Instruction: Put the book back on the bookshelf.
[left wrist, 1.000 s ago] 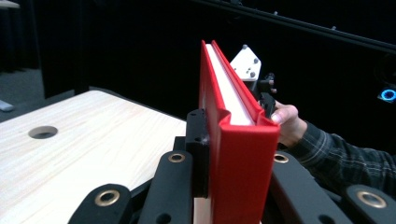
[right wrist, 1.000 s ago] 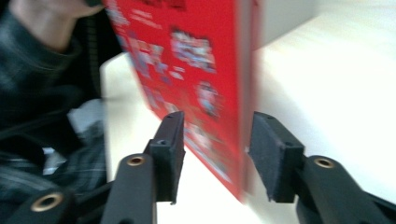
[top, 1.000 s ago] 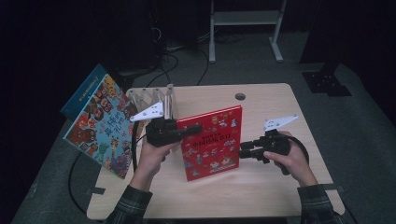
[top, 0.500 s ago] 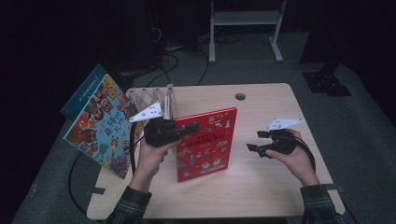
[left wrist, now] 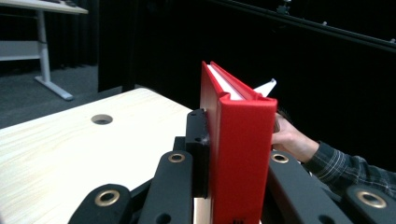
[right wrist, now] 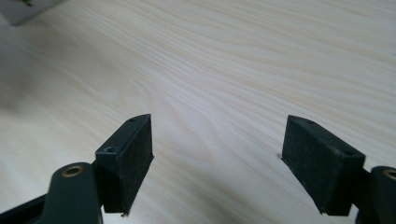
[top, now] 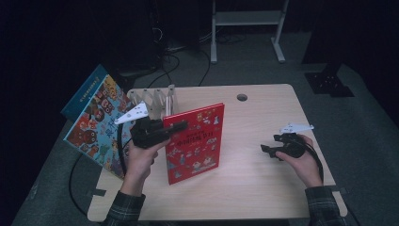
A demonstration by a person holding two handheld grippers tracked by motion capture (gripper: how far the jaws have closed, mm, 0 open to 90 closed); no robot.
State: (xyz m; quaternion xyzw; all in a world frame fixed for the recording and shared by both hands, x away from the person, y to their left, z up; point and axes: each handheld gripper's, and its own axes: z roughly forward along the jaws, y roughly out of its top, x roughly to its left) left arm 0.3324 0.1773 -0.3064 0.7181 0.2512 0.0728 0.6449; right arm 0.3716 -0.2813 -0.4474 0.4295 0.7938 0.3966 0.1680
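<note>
A: What's different from a moment back?

B: The right tongs point(top: 264, 149) have let go. A second ago they sat against the right edge of the red hardcover picture book point(top: 195, 141); since then their jaws have just been opening, and they now stand apart with nothing between them. In the right gripper view the two black pads point(right wrist: 130, 158) frame only bare pale wood. That hand has also dropped and pulled away to the right, low over the light wooden worktop point(top: 263, 188).

A: So who has the book?

B: The left tongs point(top: 181, 126) alone. In the left gripper view the jaws are clamped on the red spine point(left wrist: 240, 154), one pad on each cover, and the book stands upright on its bottom edge, slightly left of the worktop's centre, cover facing the person.

A: What does that mean for the job?

B: I'd judge the two-handed lift is over and the left hand is carrying the book by itself, probably toward the folding wooden rack point(top: 155, 101) at the back left corner. A large blue illustrated book point(top: 94, 122) already leans beyond that left edge.

A: And the red book relative to each pair of tongs?

B: Gripped near its upper left edge by the left pair; well apart from the right pair, with open worktop between them.
</note>
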